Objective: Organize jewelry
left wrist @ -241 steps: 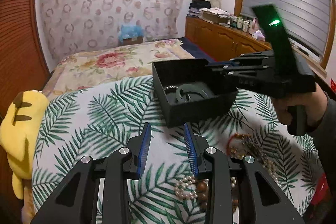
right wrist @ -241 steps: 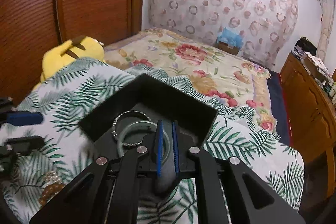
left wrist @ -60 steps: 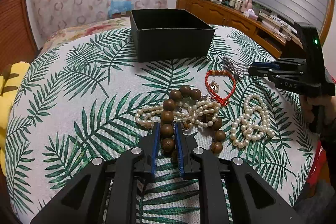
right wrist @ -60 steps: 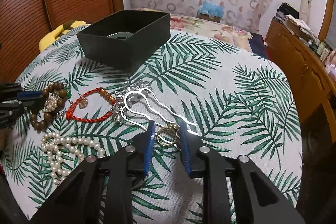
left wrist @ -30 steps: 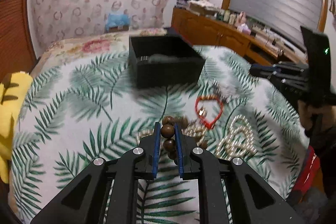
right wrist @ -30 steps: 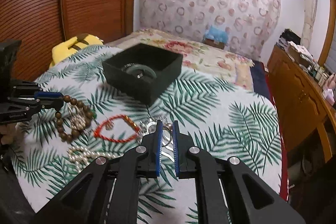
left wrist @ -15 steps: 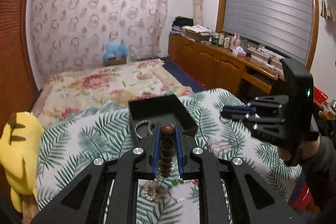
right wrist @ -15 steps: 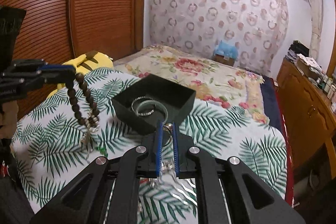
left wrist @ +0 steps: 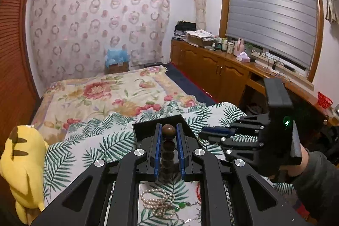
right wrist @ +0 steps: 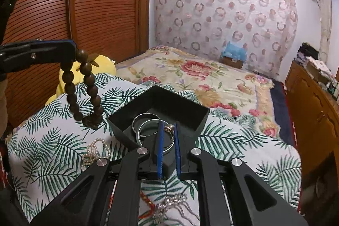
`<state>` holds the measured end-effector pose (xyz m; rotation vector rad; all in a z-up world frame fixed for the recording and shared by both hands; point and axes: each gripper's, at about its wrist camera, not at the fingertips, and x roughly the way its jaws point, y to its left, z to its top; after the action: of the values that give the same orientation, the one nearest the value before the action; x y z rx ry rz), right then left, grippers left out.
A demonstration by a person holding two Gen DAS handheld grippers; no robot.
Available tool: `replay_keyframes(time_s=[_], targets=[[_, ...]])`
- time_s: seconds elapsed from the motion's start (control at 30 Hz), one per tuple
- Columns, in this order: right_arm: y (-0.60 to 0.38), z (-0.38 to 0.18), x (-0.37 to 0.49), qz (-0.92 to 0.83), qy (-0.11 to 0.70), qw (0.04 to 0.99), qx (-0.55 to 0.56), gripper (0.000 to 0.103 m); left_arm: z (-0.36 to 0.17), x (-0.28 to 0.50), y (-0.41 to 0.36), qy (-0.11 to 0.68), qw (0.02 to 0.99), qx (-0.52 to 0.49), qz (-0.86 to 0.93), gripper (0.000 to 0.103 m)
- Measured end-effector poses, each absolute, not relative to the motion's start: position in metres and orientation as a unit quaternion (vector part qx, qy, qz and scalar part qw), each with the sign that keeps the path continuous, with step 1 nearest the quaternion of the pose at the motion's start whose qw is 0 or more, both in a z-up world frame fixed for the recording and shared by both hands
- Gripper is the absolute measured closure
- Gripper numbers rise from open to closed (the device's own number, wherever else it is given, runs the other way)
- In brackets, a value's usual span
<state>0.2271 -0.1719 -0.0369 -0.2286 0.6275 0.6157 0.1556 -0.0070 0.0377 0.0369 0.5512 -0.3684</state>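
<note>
Both pieces were lifted off the table: wooden bead bracelet clamped by the left gripper, a ring by the right gripper. Release into the black box, frame centre, was judged next.

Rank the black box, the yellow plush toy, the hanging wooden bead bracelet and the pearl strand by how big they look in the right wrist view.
Largest to smallest:
1. black box
2. and 3. wooden bead bracelet, yellow plush toy: unsure, as the bracelet hangs nearer and covers part of the toy
4. pearl strand
</note>
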Motion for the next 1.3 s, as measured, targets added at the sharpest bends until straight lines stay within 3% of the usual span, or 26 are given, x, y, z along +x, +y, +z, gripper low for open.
replay_keyframes(time_s=[0.63,0.87,0.97,1.3], targets=[[-0.209,-0.051,0.215,0.294,0.323,0.896,-0.084,0.089,0.015,0.211,-0.030,0.299,0.940,0.033,-0.163,0.090],[-0.228,-0.062,0.189,0.295,0.334,0.892,-0.079,0.088,0.004,0.204,-0.034,0.305,0.938,0.041,-0.159,0.083],[-0.232,-0.071,0.179,0.295,0.341,0.889,-0.075,0.078,-0.003,0.193,-0.034,0.310,0.936,0.047,-0.160,0.083],[-0.225,-0.092,0.164,0.284,0.359,0.883,-0.108,0.071,-0.037,0.158,-0.034,0.337,0.923,0.045,-0.181,0.083]])
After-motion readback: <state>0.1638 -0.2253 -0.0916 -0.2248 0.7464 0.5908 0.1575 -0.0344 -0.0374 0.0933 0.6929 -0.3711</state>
